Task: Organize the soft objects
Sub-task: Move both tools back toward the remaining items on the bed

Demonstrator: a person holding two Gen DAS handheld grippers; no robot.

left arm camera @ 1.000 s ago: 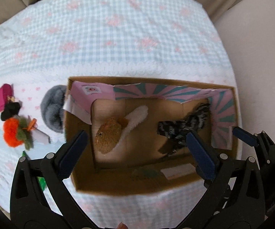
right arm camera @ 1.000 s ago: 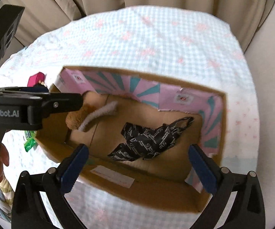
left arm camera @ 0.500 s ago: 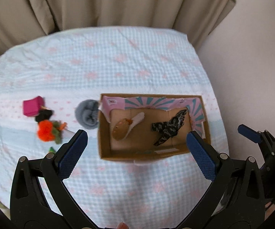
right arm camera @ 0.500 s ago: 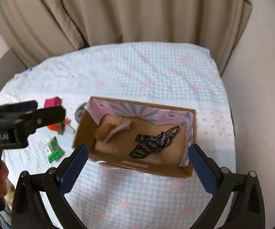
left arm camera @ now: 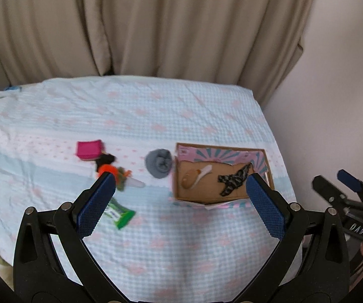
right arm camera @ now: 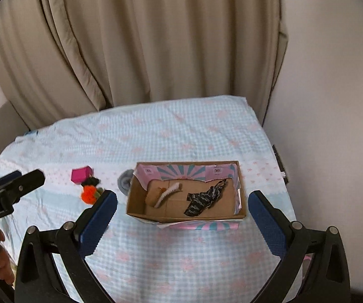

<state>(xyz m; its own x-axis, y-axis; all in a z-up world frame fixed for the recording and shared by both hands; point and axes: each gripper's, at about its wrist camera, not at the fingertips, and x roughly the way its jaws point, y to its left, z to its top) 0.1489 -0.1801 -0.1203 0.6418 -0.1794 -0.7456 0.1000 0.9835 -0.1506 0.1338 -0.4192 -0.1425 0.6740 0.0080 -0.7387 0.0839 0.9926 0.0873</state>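
Note:
A cardboard box [left arm camera: 223, 198] [right arm camera: 186, 219] with pink and teal flaps stands on the checked bed cover. It holds a brown and white plush [left arm camera: 194, 176] [right arm camera: 162, 194] and a black patterned cloth [left arm camera: 234, 180] [right arm camera: 204, 200]. A grey rolled cloth [left arm camera: 159, 163] [right arm camera: 124, 181] lies against the box's left side. Further left lie a pink pouch [left arm camera: 89, 149] [right arm camera: 80, 174], a black soft item [left arm camera: 104, 160] and an orange and green plush [left arm camera: 110, 170] [right arm camera: 89, 194]. My left gripper [left arm camera: 181, 202] and right gripper [right arm camera: 182, 221] are open, empty and high above the bed.
A green packet [left arm camera: 119, 216] lies near the front left of the bed. Beige curtains [right arm camera: 156, 38] hang behind the bed. A wall [right arm camera: 332, 101] runs along the bed's right edge. The left gripper also shows at the left of the right wrist view [right arm camera: 9, 192].
Both grippers have pulled up and back from just over the box to well above the bed. The items in the box and on the bed have not moved.

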